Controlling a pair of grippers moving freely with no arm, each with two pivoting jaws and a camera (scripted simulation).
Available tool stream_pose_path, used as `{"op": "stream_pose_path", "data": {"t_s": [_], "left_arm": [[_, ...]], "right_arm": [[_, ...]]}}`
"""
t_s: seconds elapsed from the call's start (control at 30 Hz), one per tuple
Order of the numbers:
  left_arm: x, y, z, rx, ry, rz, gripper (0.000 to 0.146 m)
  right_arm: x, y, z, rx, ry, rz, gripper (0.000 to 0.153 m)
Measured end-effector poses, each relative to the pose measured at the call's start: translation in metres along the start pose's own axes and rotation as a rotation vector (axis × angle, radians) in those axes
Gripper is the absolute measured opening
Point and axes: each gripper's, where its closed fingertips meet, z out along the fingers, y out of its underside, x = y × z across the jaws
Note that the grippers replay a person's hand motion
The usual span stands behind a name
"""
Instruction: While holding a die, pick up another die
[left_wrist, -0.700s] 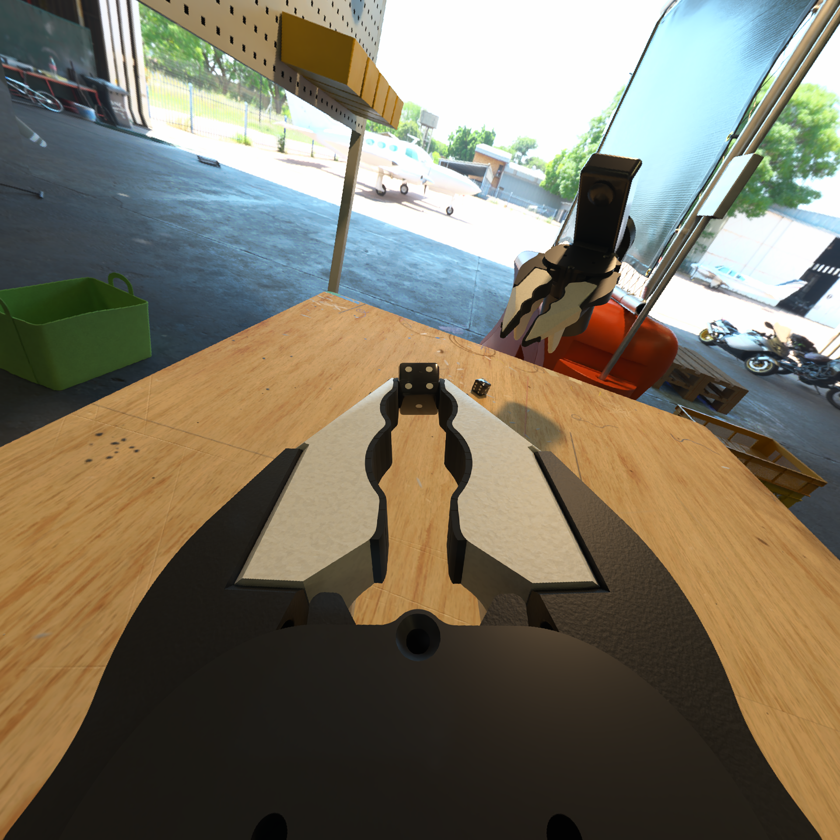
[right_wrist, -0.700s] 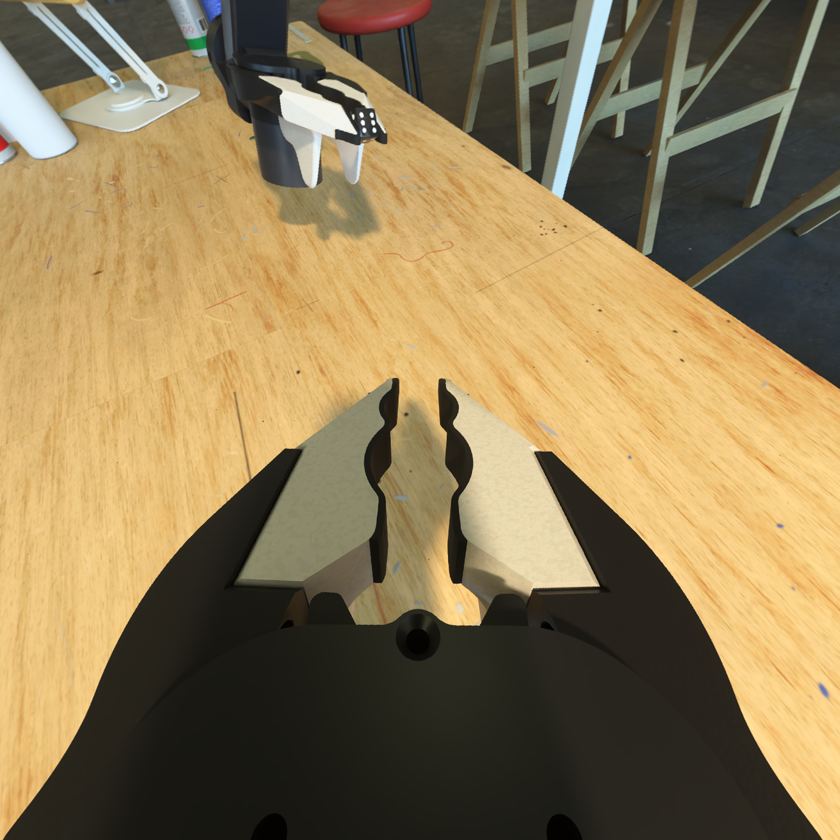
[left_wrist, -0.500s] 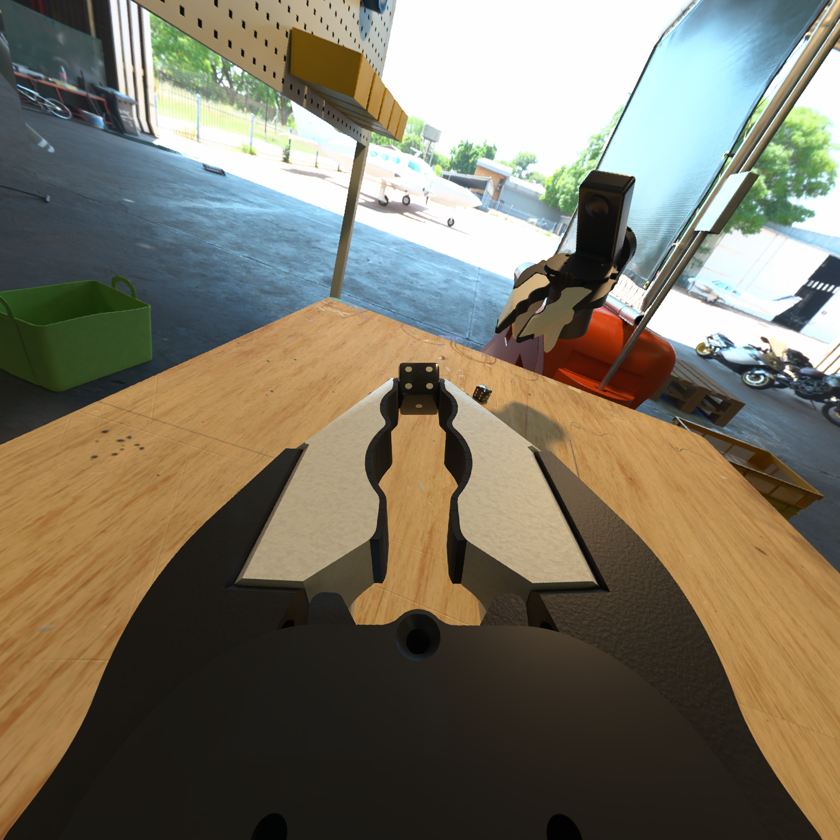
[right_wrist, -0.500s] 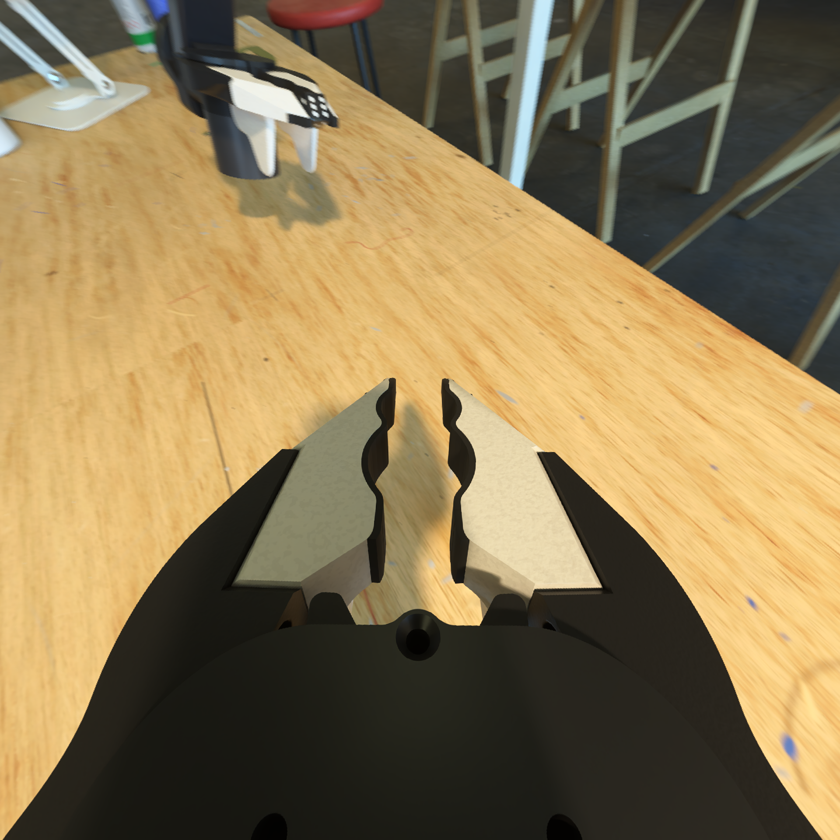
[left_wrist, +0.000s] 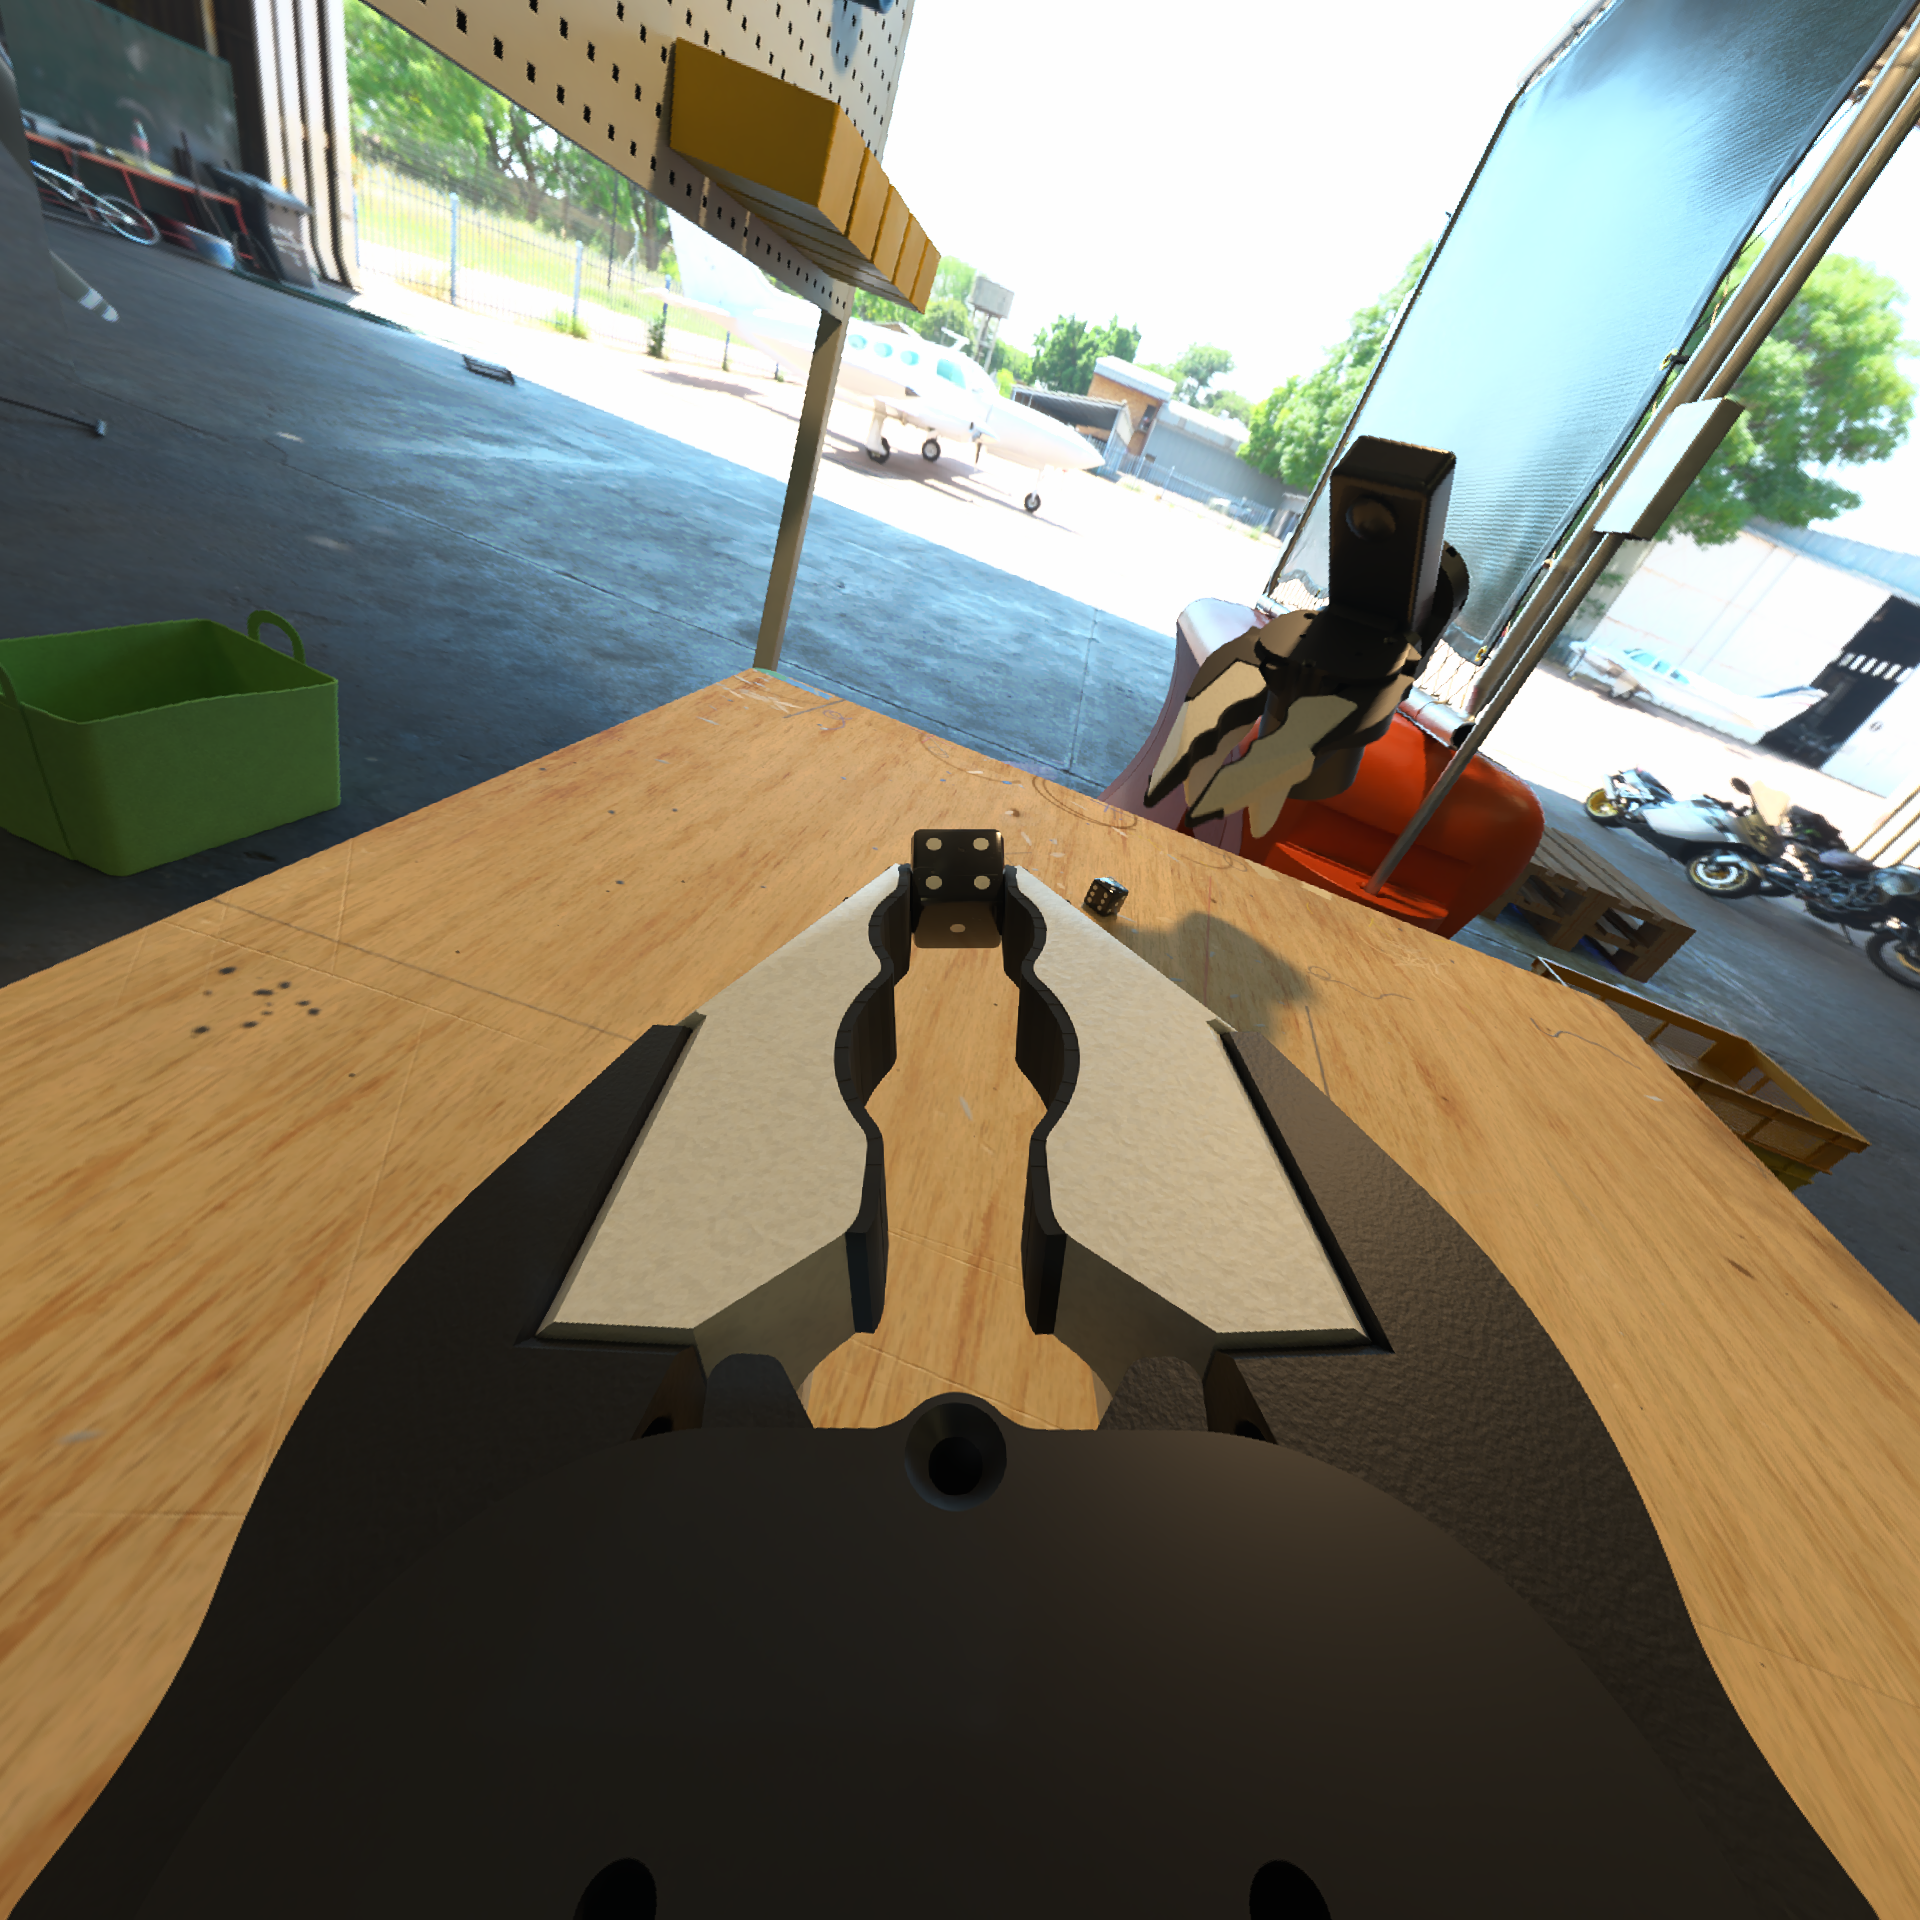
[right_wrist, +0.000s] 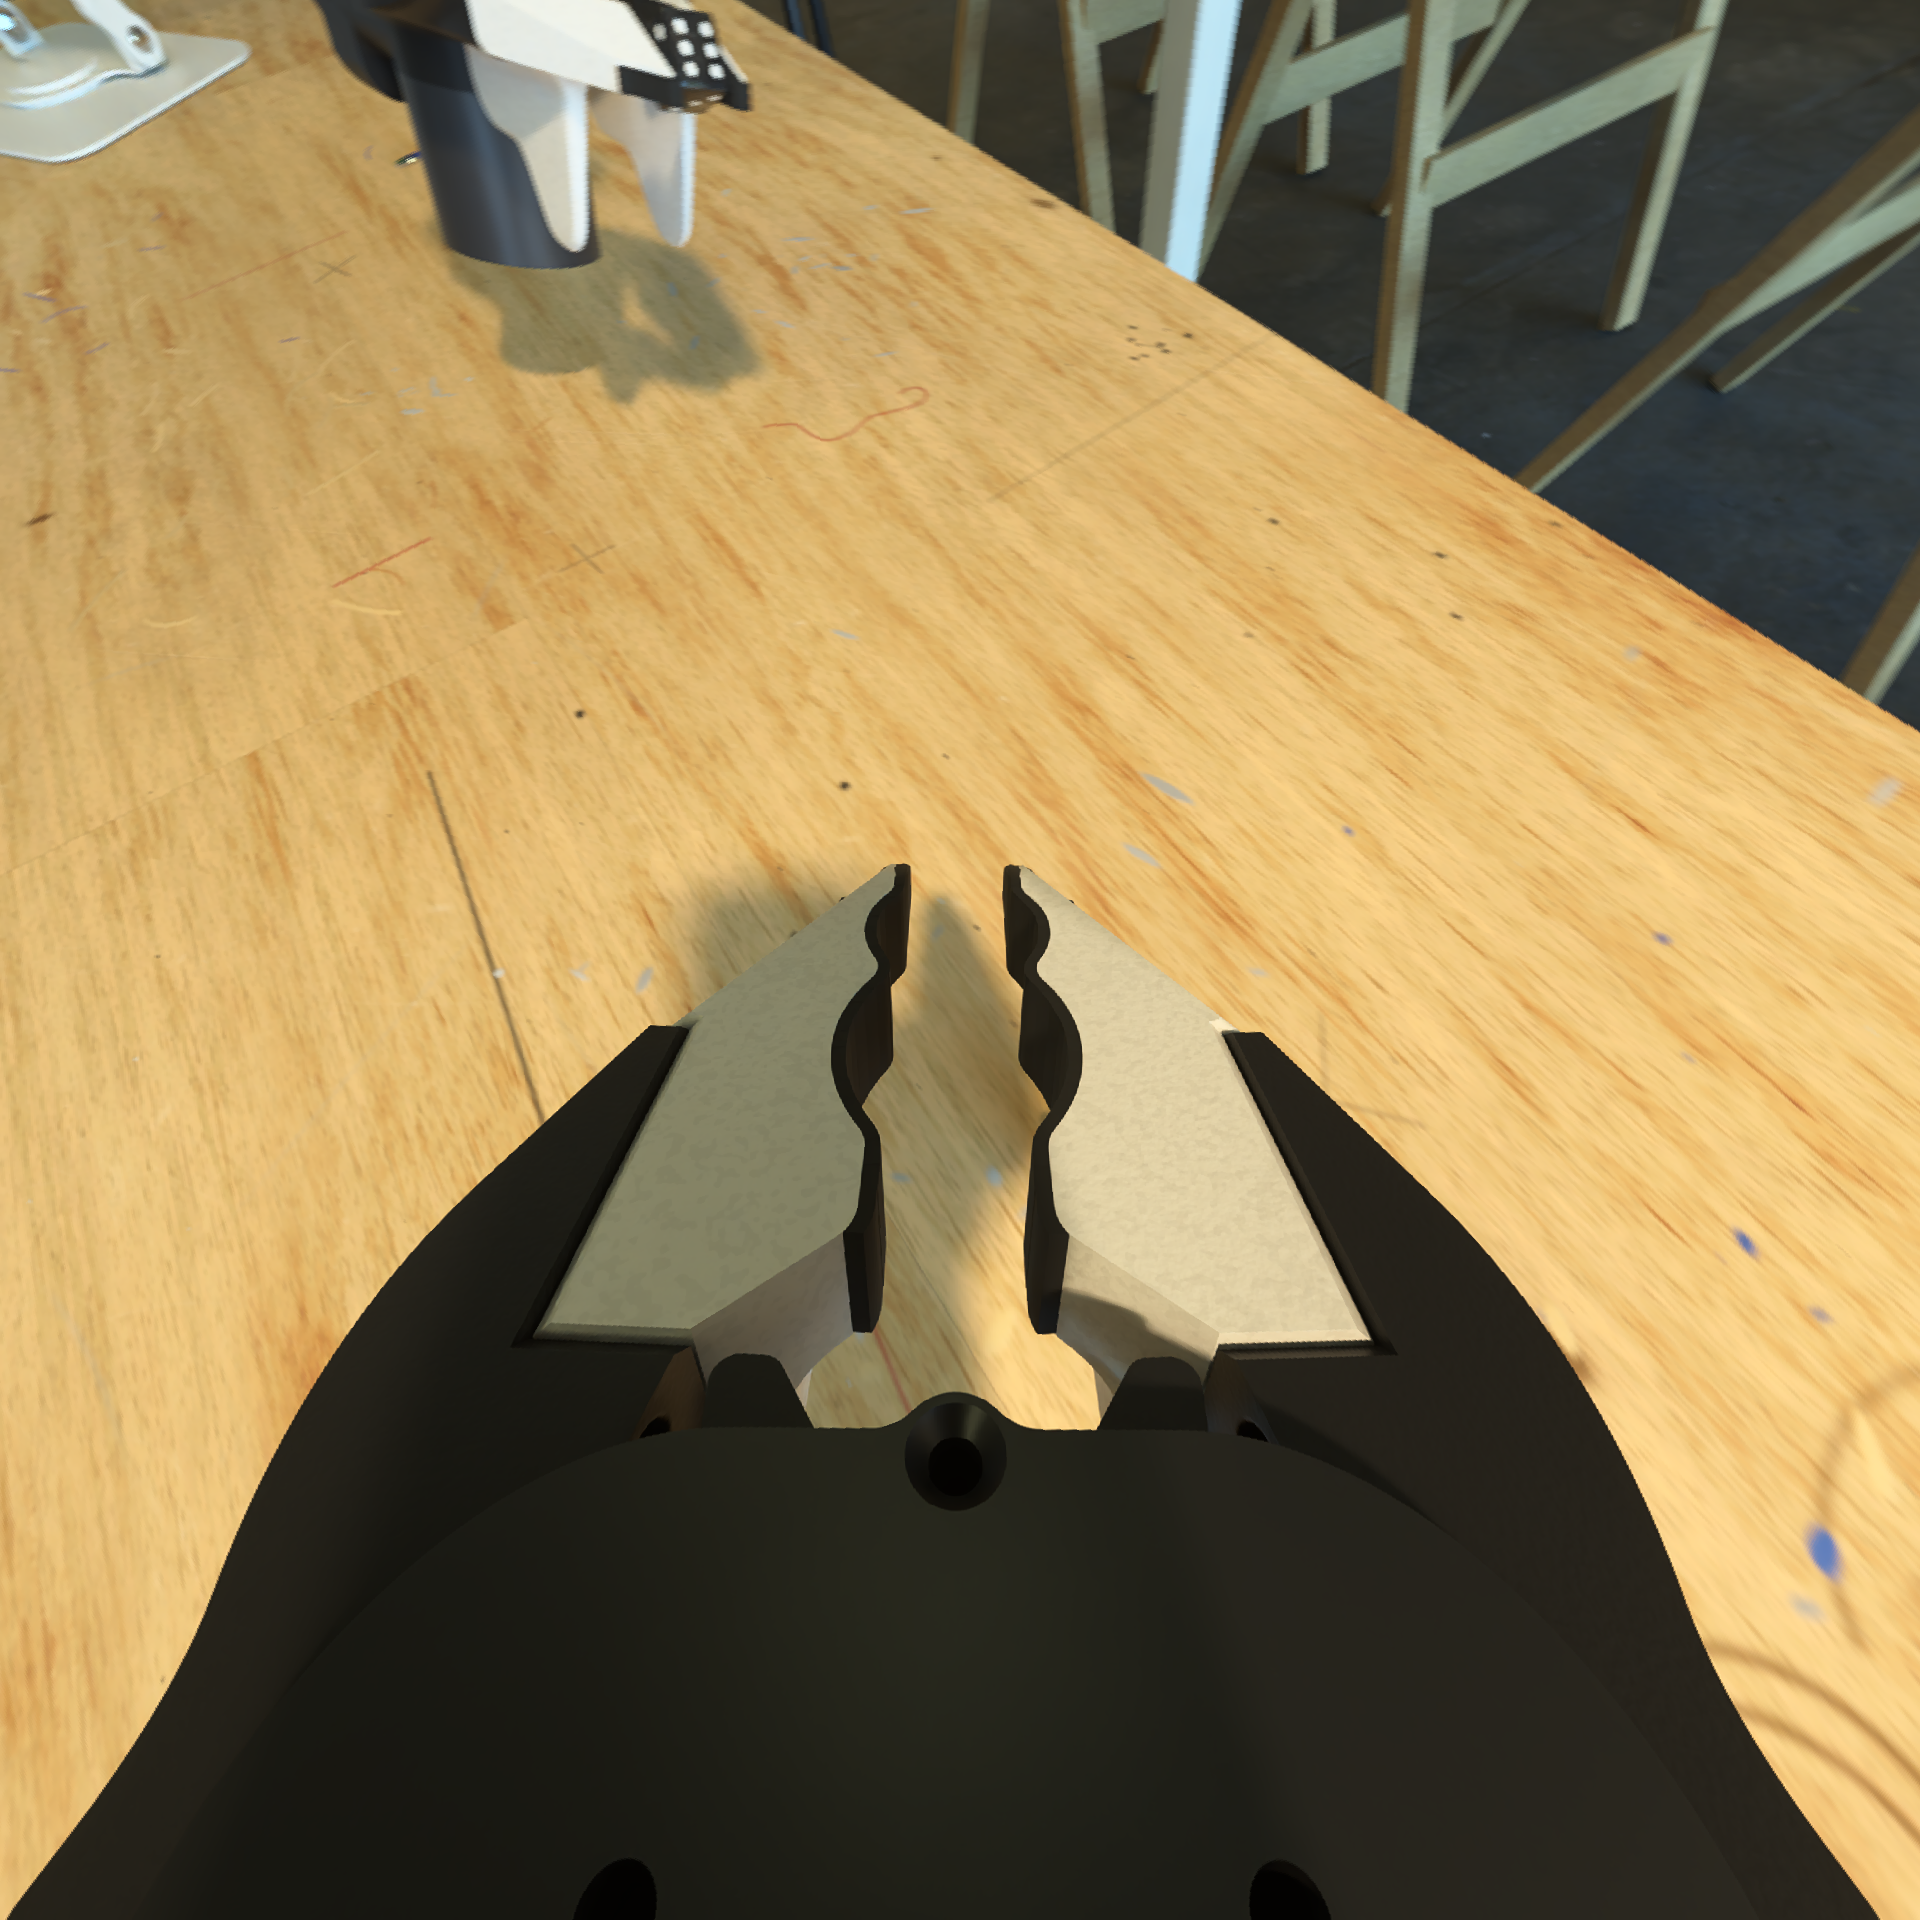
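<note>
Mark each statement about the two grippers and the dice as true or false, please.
1. The left gripper holds a black die at its fingertips. True.
2. The right gripper holds a die. False: nothing is between its fingers.
3. A second die lies on the table. True.
4. The right gripper's jaws are fully shut. False: a gap shows between them.
5. A red tub stands on the floor. False: the tub is green.

— Can you read the second die (left_wrist: 1104, 895) on the table (left_wrist: 416, 1039)?
— No, too small for you to count pips.
— And the lamp base (right_wrist: 94, 94)?
— Cut off by your right view's edge.
</note>
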Motion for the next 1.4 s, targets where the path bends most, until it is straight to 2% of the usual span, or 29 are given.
{"op": "stream_pose_path", "data": {"t_s": [0.23,0.53,1.03,1.27,1.4], "left_arm": [[-0.001,-0.001,-0.003,0.006,-0.011,0.005,0.016],[0.000,-0.002,-0.005,0.008,-0.013,0.008,0.016],[-0.002,0.002,-0.002,-0.007,-0.015,0.000,0.016],[-0.004,0.004,-0.002,-0.012,-0.019,-0.007,0.016],[-0.004,0.005,-0.001,-0.017,-0.019,-0.008,0.016]], "right_arm": [[-0.029,-0.010,0.031,-0.010,-0.081,-0.042,0.017],[-0.035,-0.011,0.029,-0.006,-0.083,-0.029,0.017],[-0.002,0.002,-0.003,0.012,0.012,0.018,0.018],[0.035,0.020,-0.034,0.013,0.143,0.078,0.042],[0.050,0.036,-0.043,-0.032,0.202,0.094,0.046]]}}
